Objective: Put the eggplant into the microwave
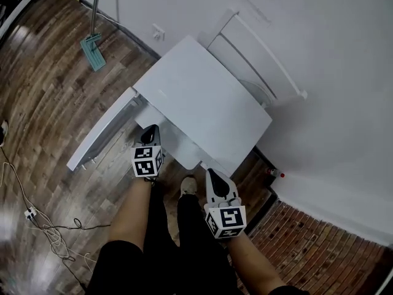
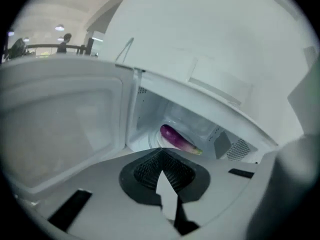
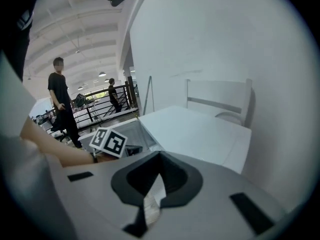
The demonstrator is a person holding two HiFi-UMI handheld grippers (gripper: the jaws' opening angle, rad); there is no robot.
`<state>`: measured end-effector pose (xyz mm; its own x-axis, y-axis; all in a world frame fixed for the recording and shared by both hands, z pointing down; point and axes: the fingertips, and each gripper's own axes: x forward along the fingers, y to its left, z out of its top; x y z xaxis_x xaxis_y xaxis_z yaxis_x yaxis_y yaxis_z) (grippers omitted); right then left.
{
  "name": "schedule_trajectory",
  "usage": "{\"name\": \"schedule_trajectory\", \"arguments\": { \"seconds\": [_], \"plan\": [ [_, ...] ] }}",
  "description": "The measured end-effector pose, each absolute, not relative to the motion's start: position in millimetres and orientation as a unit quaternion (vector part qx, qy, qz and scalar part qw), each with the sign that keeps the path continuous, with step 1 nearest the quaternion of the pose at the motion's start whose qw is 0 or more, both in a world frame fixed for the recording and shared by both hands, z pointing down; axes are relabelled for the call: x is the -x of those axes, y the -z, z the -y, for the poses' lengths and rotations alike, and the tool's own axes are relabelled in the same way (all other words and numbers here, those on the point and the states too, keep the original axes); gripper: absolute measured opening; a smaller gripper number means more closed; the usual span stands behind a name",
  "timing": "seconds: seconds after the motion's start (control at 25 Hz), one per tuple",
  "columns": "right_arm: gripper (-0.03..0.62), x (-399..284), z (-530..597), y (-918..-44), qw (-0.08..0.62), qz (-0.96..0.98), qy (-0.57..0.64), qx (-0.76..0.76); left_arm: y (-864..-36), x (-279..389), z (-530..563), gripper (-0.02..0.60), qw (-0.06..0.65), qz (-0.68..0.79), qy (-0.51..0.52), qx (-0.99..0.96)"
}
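From the head view, a white microwave [image 1: 202,103] stands on the wood floor with its door [image 1: 101,137] swung open to the left. The eggplant cannot be seen from here. The left gripper [image 1: 150,131] points forward and down at the open mouth, just beside the door's hinge side. The right gripper [image 1: 210,173] points the same way at the microwave's near right corner. Both bare forearms reach out from the body over the person's legs.

In the left gripper view, the eggplant [image 2: 175,138] lies inside the microwave, on the cavity floor toward the back. It is glossy purple, slim and slightly curved, with a pale green stem end. Its long axis runs from upper left to lower right, with the stem at the lower right. The left gripper's jaws are pressed together with nothing between them.

In the right gripper view, the right gripper [image 3: 159,156] has its jaws together and empty, above the microwave's flat top. The left gripper's marker cube [image 3: 110,142] shows at the left.
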<state>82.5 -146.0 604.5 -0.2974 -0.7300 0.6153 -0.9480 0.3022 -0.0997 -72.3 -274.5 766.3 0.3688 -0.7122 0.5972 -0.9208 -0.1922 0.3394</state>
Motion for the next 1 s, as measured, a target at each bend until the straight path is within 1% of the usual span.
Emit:
{"name": "schedule_trajectory", "arguments": {
  "seconds": [0.28, 0.44, 0.64, 0.8, 1.0],
  "plan": [
    [0.012, -53, 173, -559, 0.205, 0.806, -0.198, -0.519, -644, 101, 214, -0.002, 0.285, 0.557, -0.173, -0.761],
    [0.012, -49, 185, -515, 0.173, 0.813, -0.188, -0.523, -567, 98, 202, -0.002, 0.253, 0.570, -0.161, -0.765],
    [0.012, -28, 197, -447, 0.123, 0.835, -0.160, -0.513, -475, 98, 207, -0.002, 0.220, 0.590, -0.134, -0.765],
    [0.012, -22, 205, -399, 0.094, 0.844, -0.135, -0.511, -420, 90, 212, -0.002, 0.198, 0.594, -0.120, -0.771],
    [0.012, -29, 212, -364, 0.070, 0.841, -0.125, -0.521, -378, 77, 215, -0.002, 0.165, 0.589, -0.119, -0.782]
  ]
}}
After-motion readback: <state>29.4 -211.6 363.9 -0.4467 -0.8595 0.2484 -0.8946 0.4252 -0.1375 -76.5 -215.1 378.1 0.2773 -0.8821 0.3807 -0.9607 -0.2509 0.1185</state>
